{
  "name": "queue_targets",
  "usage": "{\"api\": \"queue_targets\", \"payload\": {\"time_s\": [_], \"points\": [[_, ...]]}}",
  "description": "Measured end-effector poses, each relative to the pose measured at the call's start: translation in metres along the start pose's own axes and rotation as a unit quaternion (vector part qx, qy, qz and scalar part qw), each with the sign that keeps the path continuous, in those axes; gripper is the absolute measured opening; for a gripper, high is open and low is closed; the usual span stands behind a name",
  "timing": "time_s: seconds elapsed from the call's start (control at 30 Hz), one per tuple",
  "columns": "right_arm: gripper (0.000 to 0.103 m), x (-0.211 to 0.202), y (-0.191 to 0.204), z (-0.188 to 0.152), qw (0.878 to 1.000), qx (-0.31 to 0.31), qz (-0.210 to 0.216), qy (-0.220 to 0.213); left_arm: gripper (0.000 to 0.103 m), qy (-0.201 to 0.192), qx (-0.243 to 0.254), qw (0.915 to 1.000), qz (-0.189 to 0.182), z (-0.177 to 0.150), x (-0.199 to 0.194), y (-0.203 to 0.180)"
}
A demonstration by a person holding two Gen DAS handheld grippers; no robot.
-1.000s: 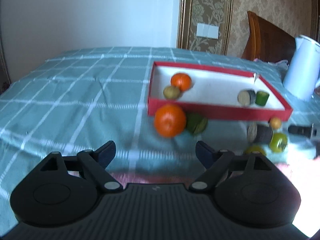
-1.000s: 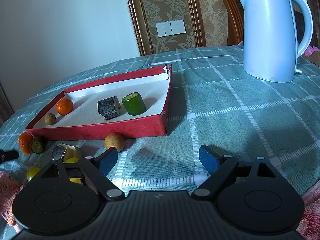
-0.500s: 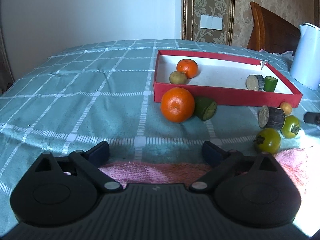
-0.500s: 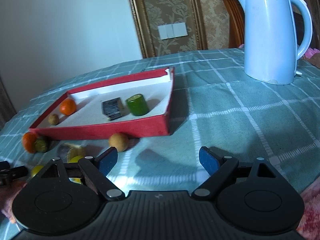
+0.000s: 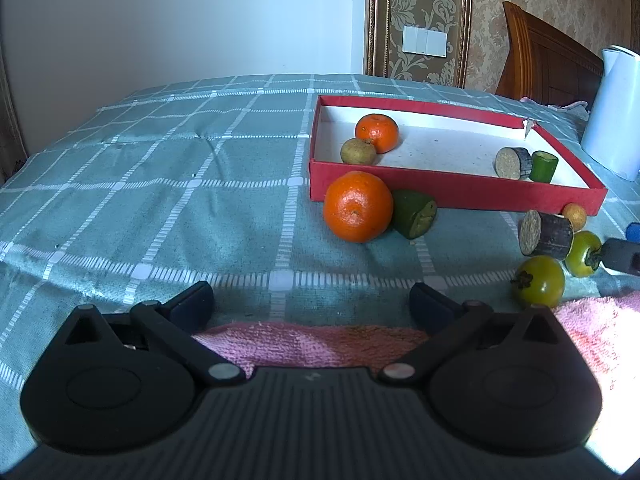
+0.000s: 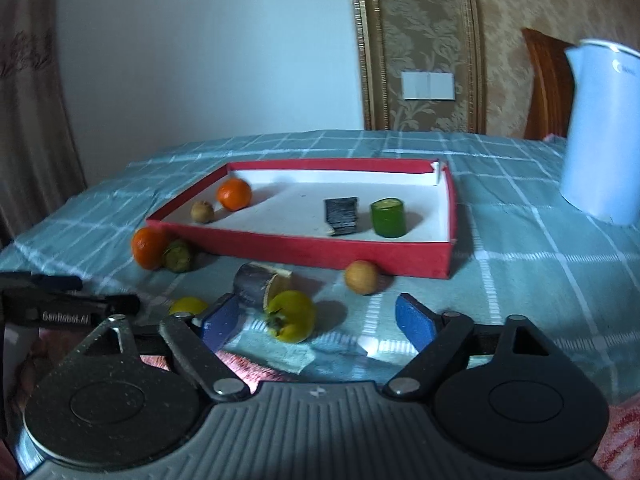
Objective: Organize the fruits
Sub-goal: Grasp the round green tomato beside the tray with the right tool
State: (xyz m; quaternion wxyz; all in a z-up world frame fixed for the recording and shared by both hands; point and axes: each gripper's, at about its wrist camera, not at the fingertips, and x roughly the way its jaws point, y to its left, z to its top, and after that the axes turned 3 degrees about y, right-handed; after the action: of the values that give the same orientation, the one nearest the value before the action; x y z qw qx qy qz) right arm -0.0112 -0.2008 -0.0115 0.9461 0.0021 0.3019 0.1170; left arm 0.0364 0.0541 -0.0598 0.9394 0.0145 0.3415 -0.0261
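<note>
A red tray (image 5: 440,194) on the checked cloth holds a small orange (image 5: 377,133), a brownish fruit (image 5: 358,151), a dark cane piece (image 5: 513,163) and a green cylinder (image 5: 543,166). In front of it lie a big orange (image 5: 358,206) and a green cut piece (image 5: 414,214). My left gripper (image 5: 312,304) stands wide open short of them, with nothing between its fingers. My right gripper (image 6: 318,322) is closing its jaws around a yellow-green persimmon (image 6: 292,315), which its blue pads (image 6: 220,322) do not touch. A dark cane piece (image 6: 256,284) and a tan longan (image 6: 362,277) lie just beyond.
A second green persimmon (image 5: 540,286) lies near the pink towel (image 5: 312,344) at the front edge. A white kettle (image 6: 604,132) stands right of the tray, with a wooden chair (image 5: 548,60) behind. The left gripper's body (image 6: 60,308) shows at the right view's left side.
My left gripper has opened wider. My right gripper has swung left to the loose fruit and narrowed its jaws, so the persimmon now lies between its fingers.
</note>
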Motion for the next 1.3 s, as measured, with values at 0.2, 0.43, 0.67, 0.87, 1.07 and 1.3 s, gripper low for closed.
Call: {"api": "queue_targets", "payload": {"time_s": [0.2,0.43,0.67,0.87,1.07,1.3], "points": [[0.055,0.012,0.009,0.002,1.000,-0.015,0.001,0.017,0.103,0.000,0.000,1.0000,0.000,0.000,0.000,0.000],[0.047,0.029,0.014,0.002,0.999,-0.008,0.019,0.034,0.103,0.000,0.000,1.0000,0.000,0.000,0.000,0.000],[0.032,0.037,0.011,0.000,0.999,0.003,0.002,0.040,0.103,0.000,0.000,1.0000,0.000,0.000,0.000,0.000],[0.032,0.032,0.011,-0.001,0.999,0.002,-0.004,0.034,0.103,0.000,0.000,1.0000,0.000,0.000,0.000,0.000],[0.032,0.022,0.000,-0.002,0.999,0.017,-0.013,0.025,0.103,0.000,0.000,1.0000,0.000,0.000,0.000,0.000],[0.032,0.011,-0.011,0.007,0.999,0.022,-0.025,0.006,0.103,0.000,0.000,1.0000,0.000,0.000,0.000,0.000]]}}
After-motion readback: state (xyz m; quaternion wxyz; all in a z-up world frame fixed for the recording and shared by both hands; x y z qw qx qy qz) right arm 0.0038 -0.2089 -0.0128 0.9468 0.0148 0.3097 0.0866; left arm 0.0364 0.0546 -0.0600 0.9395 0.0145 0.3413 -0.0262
